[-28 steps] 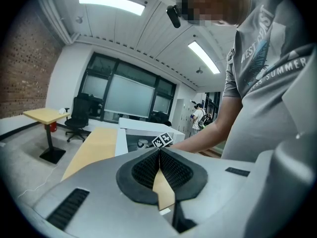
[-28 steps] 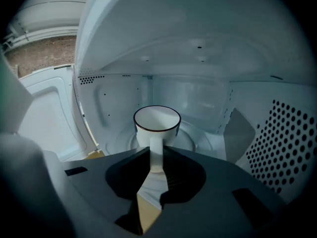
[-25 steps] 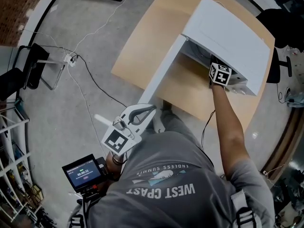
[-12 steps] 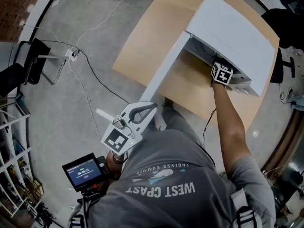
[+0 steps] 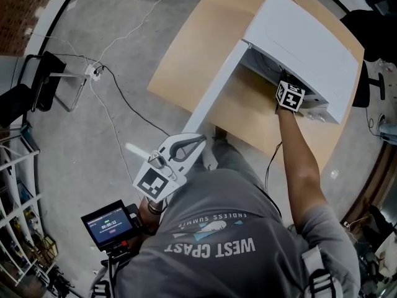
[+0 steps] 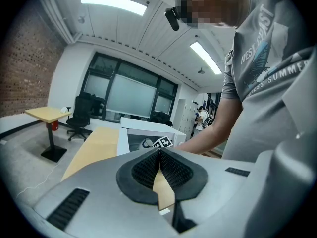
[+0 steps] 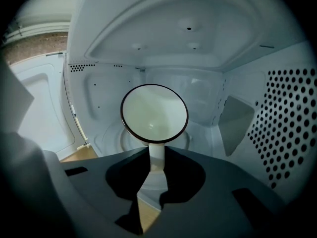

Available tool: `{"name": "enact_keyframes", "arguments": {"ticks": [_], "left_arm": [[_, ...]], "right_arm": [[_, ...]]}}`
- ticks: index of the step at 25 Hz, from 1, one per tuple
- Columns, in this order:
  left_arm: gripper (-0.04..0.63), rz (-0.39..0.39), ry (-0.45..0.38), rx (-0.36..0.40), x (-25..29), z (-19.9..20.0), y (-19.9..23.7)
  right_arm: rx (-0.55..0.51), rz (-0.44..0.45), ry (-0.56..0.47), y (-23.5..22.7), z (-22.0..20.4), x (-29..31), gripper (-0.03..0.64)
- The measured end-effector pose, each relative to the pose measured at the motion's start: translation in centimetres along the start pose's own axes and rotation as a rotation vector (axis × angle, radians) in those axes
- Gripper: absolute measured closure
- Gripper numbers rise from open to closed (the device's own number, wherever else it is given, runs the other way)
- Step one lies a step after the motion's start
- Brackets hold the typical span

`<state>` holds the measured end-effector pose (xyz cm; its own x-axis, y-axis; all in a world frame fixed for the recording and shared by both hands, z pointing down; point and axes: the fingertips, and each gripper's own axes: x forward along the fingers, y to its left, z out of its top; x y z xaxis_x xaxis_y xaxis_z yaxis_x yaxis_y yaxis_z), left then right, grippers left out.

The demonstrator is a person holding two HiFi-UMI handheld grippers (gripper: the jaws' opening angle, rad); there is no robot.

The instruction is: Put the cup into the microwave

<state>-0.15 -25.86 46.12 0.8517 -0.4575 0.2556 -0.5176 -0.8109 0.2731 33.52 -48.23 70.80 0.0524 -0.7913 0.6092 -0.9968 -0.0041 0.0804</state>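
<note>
The right gripper (image 7: 156, 163) reaches into the open microwave (image 5: 304, 42) on the worktop (image 5: 192, 48). It pinches the cup (image 7: 154, 114) by its handle, probably so the body leads into the cavity. The left gripper (image 6: 159, 151) waits near the person, closed and empty, likely because it isn't needed.

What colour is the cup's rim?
Dark, nearly black, around a white cup; clearest in the right gripper view.
</note>
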Motion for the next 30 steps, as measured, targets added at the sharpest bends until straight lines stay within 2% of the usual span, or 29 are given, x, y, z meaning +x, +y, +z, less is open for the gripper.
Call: {"name": "enact_keyframes", "arguments": {"ticks": [13,24,30], "left_arm": [[0.574,0.002,0.004,-0.008,-0.5,-0.5,0.0],[0.574,0.007,0.002,-0.01,-0.5,-0.5,0.1],[0.574,0.005,0.005,-0.009,-0.4,-0.6,0.0]], "right_arm": [[-0.003,-0.041,0.019,0.4,1.3,-0.6,0.546],[0.032,-0.059,0.139,0.5,0.9,-1.0,0.545],[-0.01,-0.087,0.183,0.3,0.7,-0.8,0.541]]}}
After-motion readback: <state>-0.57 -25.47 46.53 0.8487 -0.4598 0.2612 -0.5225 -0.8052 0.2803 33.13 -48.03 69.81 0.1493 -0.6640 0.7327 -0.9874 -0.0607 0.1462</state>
